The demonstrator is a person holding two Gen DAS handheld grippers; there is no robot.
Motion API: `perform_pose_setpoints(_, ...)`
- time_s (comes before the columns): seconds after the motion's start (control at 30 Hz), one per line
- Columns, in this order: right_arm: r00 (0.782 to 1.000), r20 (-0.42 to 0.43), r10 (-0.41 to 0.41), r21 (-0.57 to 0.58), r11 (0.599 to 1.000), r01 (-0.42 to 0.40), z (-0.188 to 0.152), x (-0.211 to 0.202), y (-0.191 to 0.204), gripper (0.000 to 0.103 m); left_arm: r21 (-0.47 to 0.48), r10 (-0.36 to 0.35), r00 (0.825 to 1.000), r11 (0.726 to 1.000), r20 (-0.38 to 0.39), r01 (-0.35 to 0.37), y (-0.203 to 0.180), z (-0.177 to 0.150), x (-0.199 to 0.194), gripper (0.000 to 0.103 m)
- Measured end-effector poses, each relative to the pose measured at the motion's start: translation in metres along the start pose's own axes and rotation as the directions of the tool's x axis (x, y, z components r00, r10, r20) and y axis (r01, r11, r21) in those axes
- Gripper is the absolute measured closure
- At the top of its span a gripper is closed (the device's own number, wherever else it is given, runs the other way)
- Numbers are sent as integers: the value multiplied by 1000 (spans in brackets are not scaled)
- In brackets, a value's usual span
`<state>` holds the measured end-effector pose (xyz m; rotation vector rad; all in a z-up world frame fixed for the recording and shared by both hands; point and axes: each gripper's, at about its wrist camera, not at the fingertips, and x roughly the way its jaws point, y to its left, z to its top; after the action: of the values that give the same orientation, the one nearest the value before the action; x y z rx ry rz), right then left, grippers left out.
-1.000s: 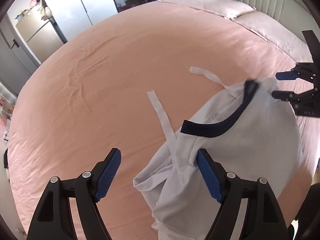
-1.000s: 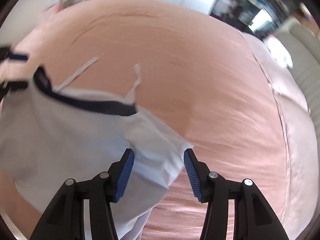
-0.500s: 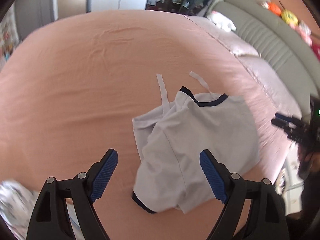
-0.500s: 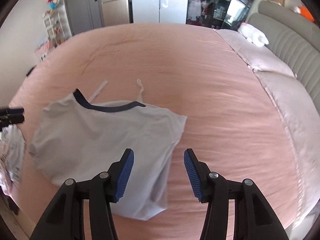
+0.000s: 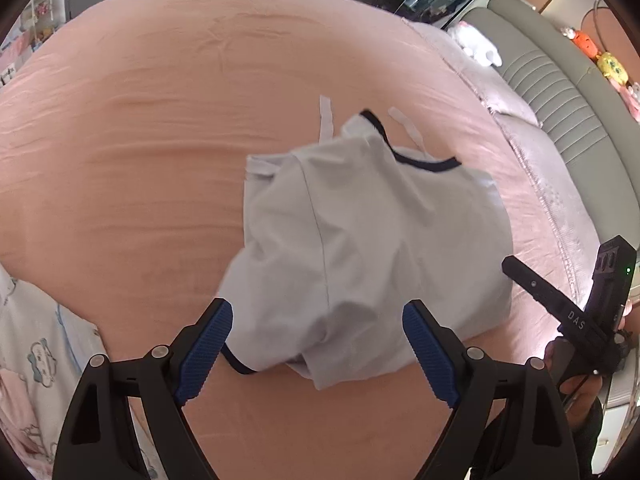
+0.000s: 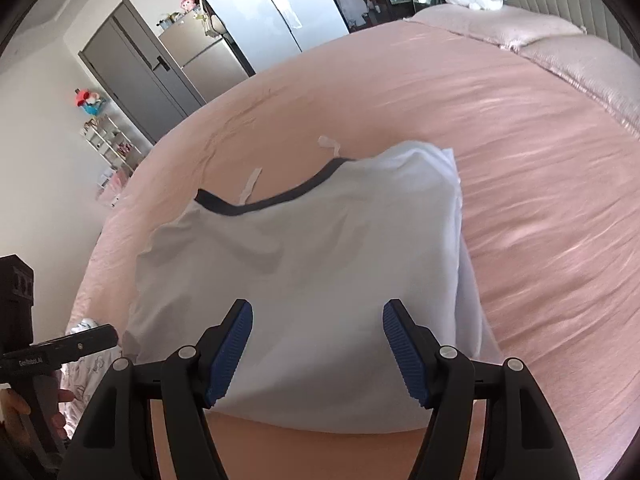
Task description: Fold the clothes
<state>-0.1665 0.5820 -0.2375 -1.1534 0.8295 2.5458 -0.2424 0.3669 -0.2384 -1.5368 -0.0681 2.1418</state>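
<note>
Pale garment (image 5: 372, 240) with dark trim lay bunched on the pink bed (image 5: 140, 140) — just ahead of both tools. Left tool (image 5: 318, 354) stood wide; right tool (image 6: 318, 350) was opening — nothing gripped.

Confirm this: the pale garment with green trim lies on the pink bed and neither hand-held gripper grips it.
Wrong in one respect: the trim on the pale garment is dark navy, not green, as the right wrist view shows. It does lie on the pink bed, ungripped.
</note>
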Motion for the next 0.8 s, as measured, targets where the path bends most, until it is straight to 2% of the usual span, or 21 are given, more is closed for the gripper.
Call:
perform_pose_setpoints(0.1,1000,-19,-2,-8,1000,1,-4,4,-4,35,3,13,1000,1000,-8,-13,-8,0,11,16)
perform_pose_setpoints(0.23,996,5,93,78,993,-93,-2,-4,-20,35,-3,86,995,996,-47,-86,-13,4,36,16)
perform_pose_setpoints(0.37,991,10,135,179,975,-135,-5,-1,-37,35,-79,68,996,994,-57,-72,-10,2,50,16)
perform_pose_setpoints(0.53,992,-30,123,202,973,-114,-4,13,-42,35,-97,96,995,991,2,-95,-10,-2,43,16)
perform_pose_setpoints(0.67,994,-47,97,178,980,-88,-2,18,-38,35,-96,140,990,985,-11,-140,-13,0,39,18)
perform_pose_setpoints(0.73,995,-51,88,166,983,-79,-2,19,-34,35,-81,158,987,984,4,-157,-17,3,35,29)
perform_pose_setpoints(0.8,995,-54,86,158,985,-77,-2,19,-34,35,-63,169,985,984,22,-168,-22,6,30,55)
